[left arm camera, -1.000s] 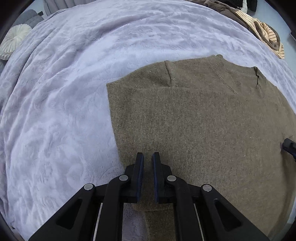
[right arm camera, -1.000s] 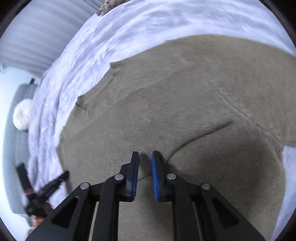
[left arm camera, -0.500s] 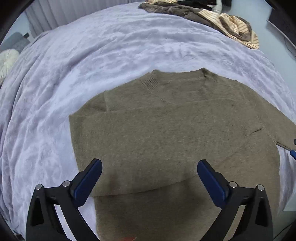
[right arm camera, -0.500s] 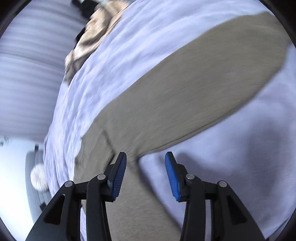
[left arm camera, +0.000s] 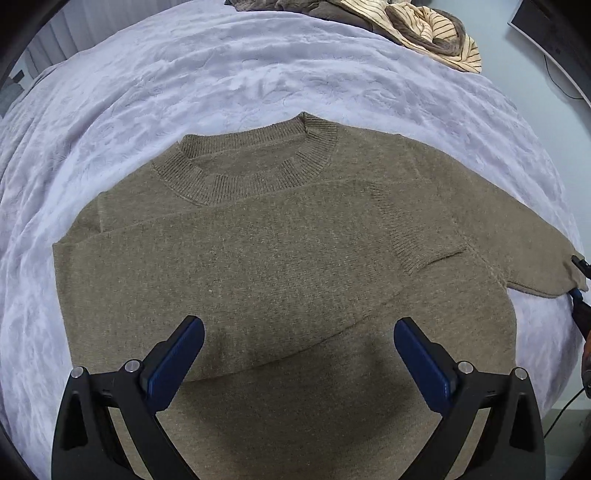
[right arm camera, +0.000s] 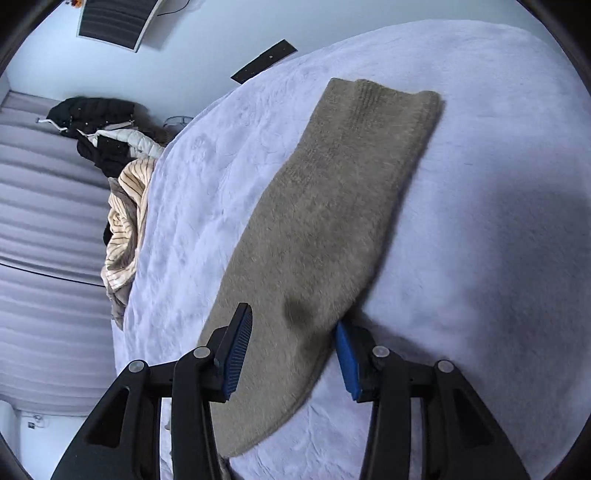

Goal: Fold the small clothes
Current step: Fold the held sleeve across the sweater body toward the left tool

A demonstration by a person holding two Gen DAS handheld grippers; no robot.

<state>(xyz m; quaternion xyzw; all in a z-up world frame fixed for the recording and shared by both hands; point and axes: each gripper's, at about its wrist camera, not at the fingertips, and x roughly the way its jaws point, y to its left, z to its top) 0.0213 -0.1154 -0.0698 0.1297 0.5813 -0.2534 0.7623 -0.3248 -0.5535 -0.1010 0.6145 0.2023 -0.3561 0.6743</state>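
A brown knit sweater (left arm camera: 280, 258) lies flat on the lavender bed cover (left arm camera: 184, 74), collar away from me. Its left sleeve is folded across the chest, with the cuff (left arm camera: 417, 229) toward the right. My left gripper (left arm camera: 299, 354) is open wide and empty, above the sweater's lower body. In the right wrist view the other sleeve (right arm camera: 332, 206) stretches out over the cover. My right gripper (right arm camera: 293, 354) is open, its jaws on either side of that sleeve near the shoulder end, one blue pad partly hidden behind the cloth. The right gripper's tip (left arm camera: 578, 295) shows at the sleeve edge.
A heap of striped beige and brown clothes (left arm camera: 424, 29) lies at the far edge of the bed, also in the right wrist view (right arm camera: 125, 221). Dark and white jackets (right arm camera: 99, 129) lie beyond it. The bed's right edge drops to the floor (left arm camera: 554, 110).
Both grippers opened and let go of the sweater. The left one drew back after laying the sleeve across the chest. The right one swung over to the outstretched sleeve.
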